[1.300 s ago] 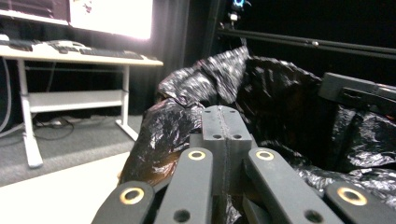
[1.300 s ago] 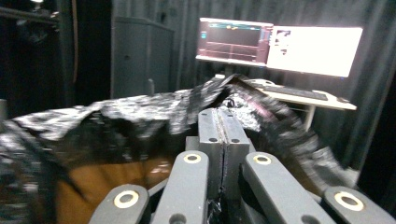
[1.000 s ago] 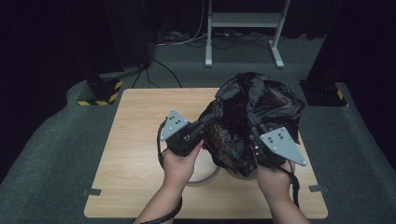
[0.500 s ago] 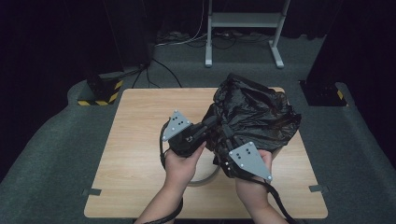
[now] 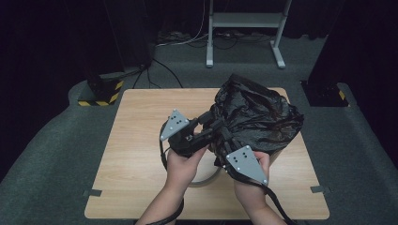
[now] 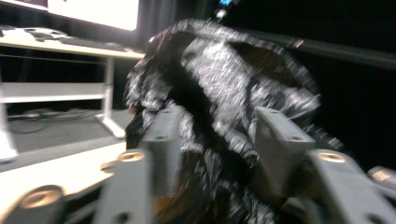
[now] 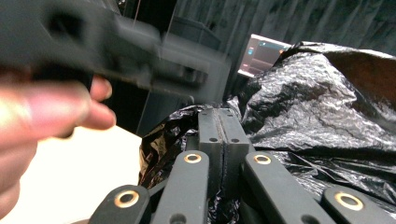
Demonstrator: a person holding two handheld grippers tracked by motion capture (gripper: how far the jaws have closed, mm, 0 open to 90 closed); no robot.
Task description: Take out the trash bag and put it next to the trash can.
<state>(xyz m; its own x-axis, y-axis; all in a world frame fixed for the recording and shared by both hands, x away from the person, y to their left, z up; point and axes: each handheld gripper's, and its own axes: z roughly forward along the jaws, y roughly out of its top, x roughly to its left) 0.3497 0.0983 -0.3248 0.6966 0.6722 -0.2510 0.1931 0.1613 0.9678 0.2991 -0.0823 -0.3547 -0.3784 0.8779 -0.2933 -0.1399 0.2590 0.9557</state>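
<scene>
1 black bag. Left hand-held gripper open w/ bag between jaws; right hand-held gripper closed, empty.

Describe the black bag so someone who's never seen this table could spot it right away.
On the light wooden table, look toward its far right part. The black bag sits there, a crumpled, glossy plastic heap, bigger and shinier than either hand-held gripper beside it.
</scene>
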